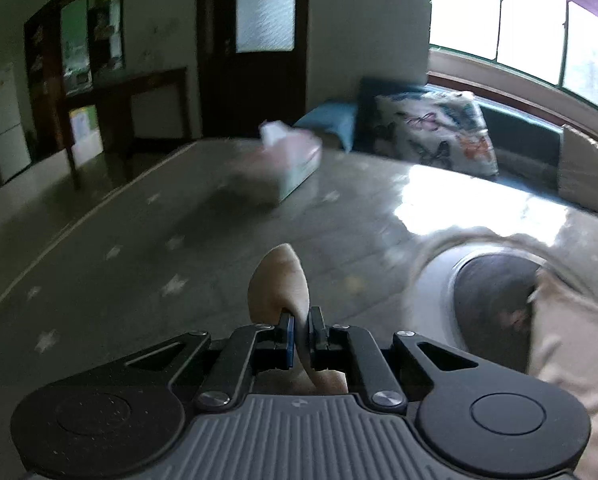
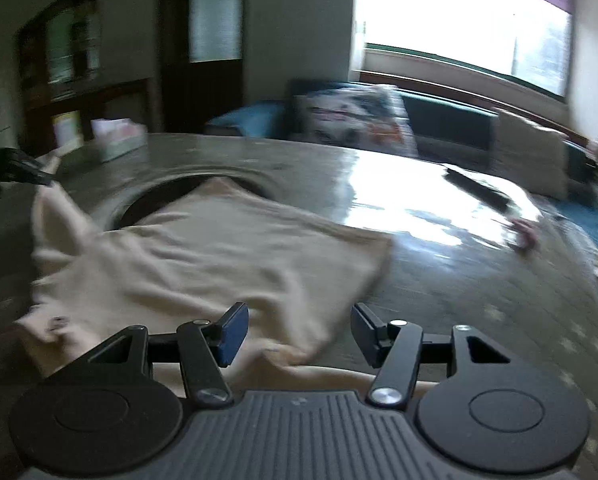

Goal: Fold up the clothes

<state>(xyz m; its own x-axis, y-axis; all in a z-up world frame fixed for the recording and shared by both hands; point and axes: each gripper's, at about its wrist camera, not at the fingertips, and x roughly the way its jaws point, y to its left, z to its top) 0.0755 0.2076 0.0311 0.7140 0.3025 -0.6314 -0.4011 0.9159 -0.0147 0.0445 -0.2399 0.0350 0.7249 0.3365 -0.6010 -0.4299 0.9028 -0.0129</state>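
A beige shirt point(image 2: 219, 248) lies spread on the grey table point(image 2: 479, 300), partly over a round dark recess point(image 2: 147, 204). My left gripper point(image 1: 301, 322) is shut on a fold of the beige shirt point(image 1: 279, 280), which sticks up between its fingers; more of the shirt shows at the right point(image 1: 571, 340). In the right wrist view the left gripper point(image 2: 39, 178) holds a shirt corner lifted at the far left. My right gripper point(image 2: 299, 332) is open and empty, just above the shirt's near edge.
A tissue box point(image 1: 291, 164) stands on the far side of the table. A dark flat object point(image 2: 479, 188) and a small pink item point(image 2: 525, 236) lie at the right. A sofa with a butterfly cushion point(image 1: 439, 132) stands behind, under the window.
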